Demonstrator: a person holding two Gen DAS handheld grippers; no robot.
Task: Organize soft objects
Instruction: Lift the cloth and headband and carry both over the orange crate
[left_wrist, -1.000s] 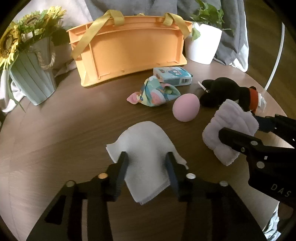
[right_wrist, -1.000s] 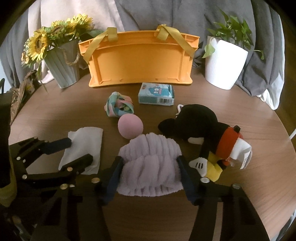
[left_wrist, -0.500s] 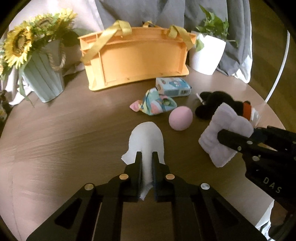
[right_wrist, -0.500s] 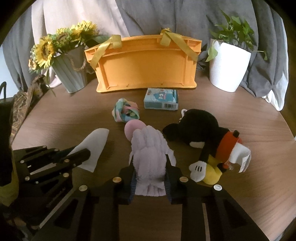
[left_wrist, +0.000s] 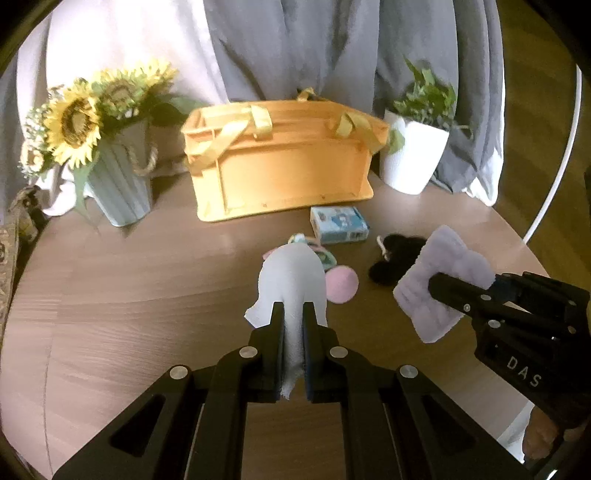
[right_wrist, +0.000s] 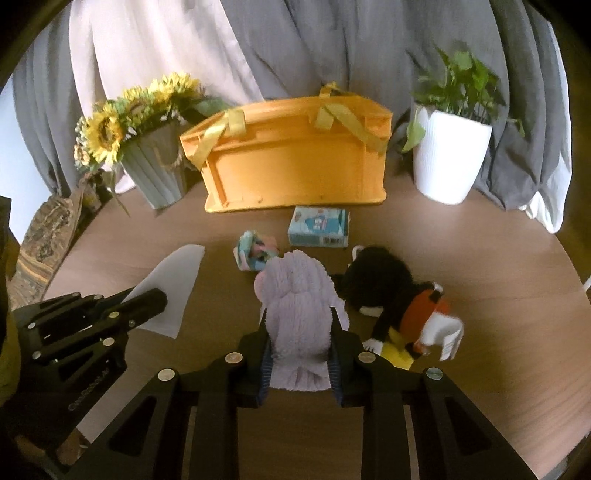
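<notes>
My left gripper (left_wrist: 293, 314) is shut on a white cloth (left_wrist: 291, 280) and holds it lifted off the table; the cloth also shows in the right wrist view (right_wrist: 171, 291). My right gripper (right_wrist: 299, 321) is shut on a fluffy lilac towel (right_wrist: 299, 295), also lifted, which shows in the left wrist view (left_wrist: 439, 277). An orange basket with yellow handles (right_wrist: 295, 170) stands at the back. On the table lie a pink ball (left_wrist: 343, 284), a colourful fabric bundle (right_wrist: 255, 251), a black plush toy (right_wrist: 384, 284) and a blue tissue pack (right_wrist: 319, 230).
A vase of sunflowers (right_wrist: 155, 162) stands back left and a white potted plant (right_wrist: 447, 155) back right. Grey and white curtains hang behind the round wooden table (left_wrist: 129, 295). The table edge curves close on the right.
Both grippers closed on their cloths, then rose and tilted up. The white cloth and lilac towel have left the table surface.
</notes>
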